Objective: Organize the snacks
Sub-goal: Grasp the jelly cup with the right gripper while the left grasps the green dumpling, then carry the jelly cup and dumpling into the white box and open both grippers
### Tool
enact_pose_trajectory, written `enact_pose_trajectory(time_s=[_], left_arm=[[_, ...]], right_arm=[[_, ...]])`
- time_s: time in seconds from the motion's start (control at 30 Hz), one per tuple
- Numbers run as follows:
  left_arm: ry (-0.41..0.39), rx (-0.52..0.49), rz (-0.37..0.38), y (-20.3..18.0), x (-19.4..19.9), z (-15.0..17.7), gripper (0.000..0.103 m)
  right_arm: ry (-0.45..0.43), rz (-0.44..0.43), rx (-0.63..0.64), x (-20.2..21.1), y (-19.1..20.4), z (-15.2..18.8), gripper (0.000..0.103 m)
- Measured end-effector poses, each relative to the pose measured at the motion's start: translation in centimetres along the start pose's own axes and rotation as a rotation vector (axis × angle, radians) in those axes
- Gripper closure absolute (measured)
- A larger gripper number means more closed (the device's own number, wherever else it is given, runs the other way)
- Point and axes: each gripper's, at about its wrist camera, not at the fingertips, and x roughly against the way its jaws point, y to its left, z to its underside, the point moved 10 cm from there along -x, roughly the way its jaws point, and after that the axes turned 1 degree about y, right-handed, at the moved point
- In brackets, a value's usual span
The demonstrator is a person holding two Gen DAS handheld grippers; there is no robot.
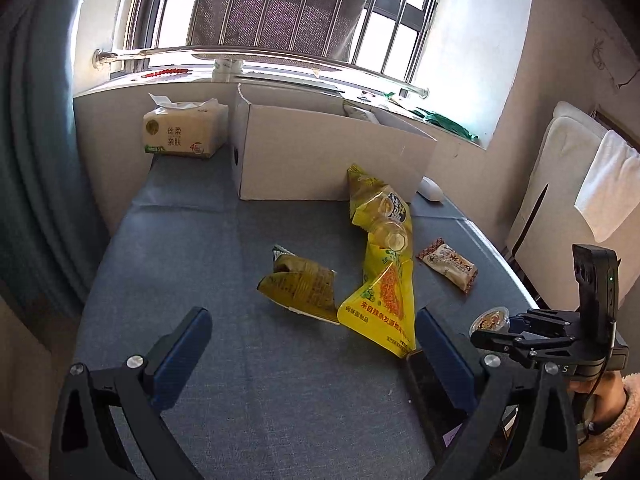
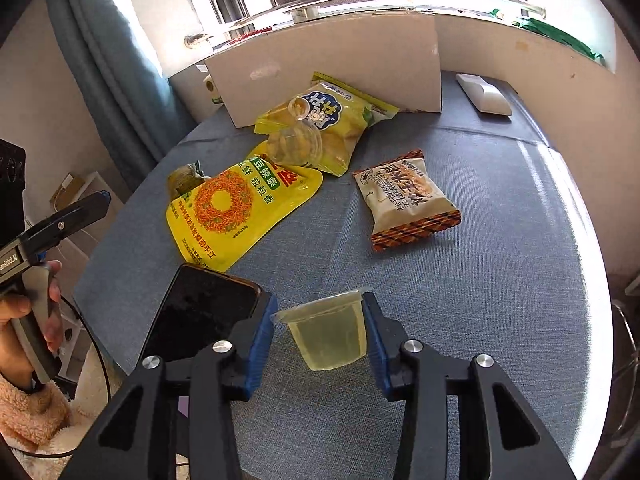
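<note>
- A table covered with blue-grey woven cloth [image 2: 460, 280] stands against a pale wall under a barred window [image 1: 280, 12]; a teal curtain [image 1: 36, 160] hangs on the left and sunlight falls along the cloth's right edge.
- A small clear plastic jelly cup with pale yellow filling [image 2: 328, 332] sits at the near edge of the table, rim away from the camera, squeezed between the blue pads of the right gripper [image 2: 320, 328], whose jaws press its sides.
- The left gripper [image 1: 312, 344] hangs over bare cloth with its jaws wide apart and nothing between them; a hand [image 2: 24, 320] in a fluffy beige sleeve holds its handle.
- A white cardboard box [image 1: 332, 152] stands open at the back of the table.
- A yellow chip bag [image 2: 336, 128] leans against the box front, with a clear empty-looking jelly cup [image 2: 296, 140] lying on it.
- A bright yellow pouch printed with an orange ring [image 2: 236, 212] overlaps the chip bag's near end; a crumpled olive-green wrapper [image 1: 300, 284] lies just beside the pouch.
- A cream snack packet with brown plaid ends [image 2: 404, 200] lies apart, to the right.
- A black smartphone [image 2: 204, 312] lies just left of the held cup, touching the right gripper's left pad.
- A pack of tissues [image 1: 184, 132] sits left of the box; a white remote-like object [image 2: 484, 94] sits to its right.
</note>
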Motion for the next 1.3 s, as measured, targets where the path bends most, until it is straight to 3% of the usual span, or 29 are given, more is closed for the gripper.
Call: enact_pose_trajectory(time_s=[0.47,0.5,0.6,0.7,0.9,1.03,1.17,1.3], left_arm=[[0.147,-0.094,-0.045,1.5,-7.8,-1.6,0.003],[0.159,-0.103,-0.045,1.3,-8.2,-1.6,0.008],[0.198,-0.134,-0.026,0.9,-9.1,-1.0,0.046],[0.166,-0.172,-0.026,0.5,-8.4,-1.0,0.049],[0.067,-0.139,0.012,0.4,-5.5,-3.4,0.049],[-0.017,-0.107,0.047,0.2,-3.8,-8.0,0.049],[-0.096,-0.116,0.077,-0.8,-2.7,-14.0,0.049],[-0.137,-0.109,0.101,-1.7,-3.6,-19.8,0.049]], right_arm=[[-0.06,-0.028,-0.027,2.6,-0.2,-1.1,0.057],[-0.058,-0.026,-0.026,2.6,-0.2,-1.1,0.057],[-0.056,-0.025,-0.021,2.6,-0.3,-1.0,0.057],[-0.055,-0.032,-0.029,2.6,-0.4,-0.9,0.057],[-0.075,-0.042,-0.018,2.7,-0.1,-2.2,0.057],[-0.128,-0.097,-0.011,3.5,0.6,-6.4,0.057],[-0.204,-0.149,0.002,4.7,1.3,-13.3,0.057],[-0.245,-0.136,0.001,4.2,0.6,-20.6,0.057]])
